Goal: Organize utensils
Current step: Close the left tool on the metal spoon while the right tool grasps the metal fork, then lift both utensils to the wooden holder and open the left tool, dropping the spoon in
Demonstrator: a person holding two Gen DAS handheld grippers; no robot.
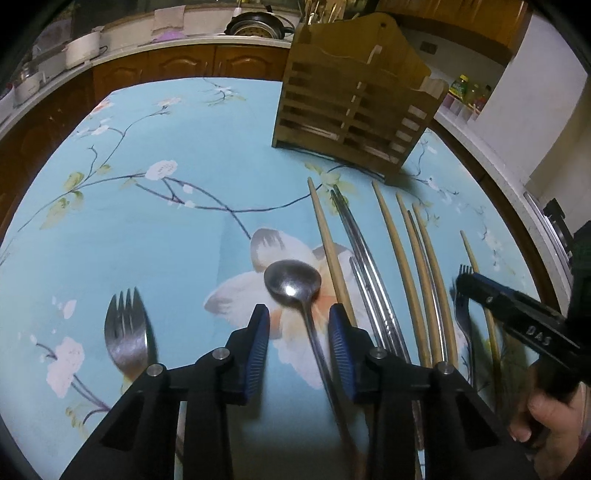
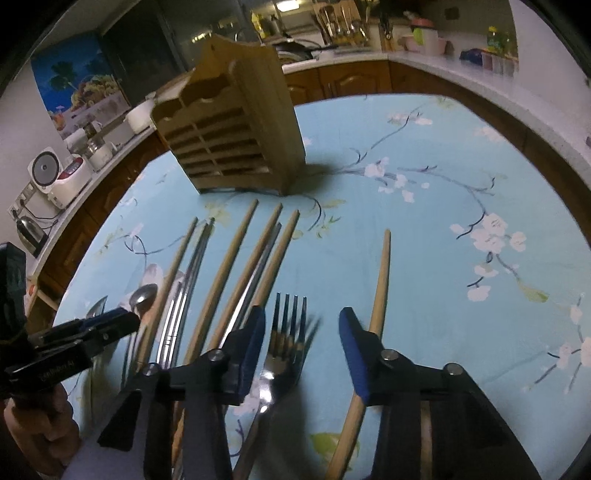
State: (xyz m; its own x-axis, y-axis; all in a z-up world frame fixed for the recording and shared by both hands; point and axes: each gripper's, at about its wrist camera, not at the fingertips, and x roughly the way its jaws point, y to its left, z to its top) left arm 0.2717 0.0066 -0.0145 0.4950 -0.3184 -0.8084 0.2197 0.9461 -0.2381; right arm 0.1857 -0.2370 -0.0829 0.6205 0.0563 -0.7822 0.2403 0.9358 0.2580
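A metal spoon (image 1: 293, 282) lies on the blue floral tablecloth (image 1: 177, 229), its handle running between the fingers of my open left gripper (image 1: 299, 314). A spork (image 1: 125, 328) lies to its left. Wooden chopsticks (image 1: 410, 258) and metal chopsticks (image 1: 365, 266) lie in a row to the right. My open right gripper (image 2: 303, 321) straddles a metal fork (image 2: 288, 343); a lone wooden chopstick (image 2: 380, 280) lies by its right finger. The wooden slatted utensil holder (image 1: 351, 99) stands at the far side, also in the right wrist view (image 2: 236, 136).
The right gripper (image 1: 517, 314) shows at the right edge of the left wrist view, the left gripper (image 2: 85, 336) at the left of the right wrist view. Kitchen counters with pots, appliances and a dish rack (image 2: 343, 26) surround the table.
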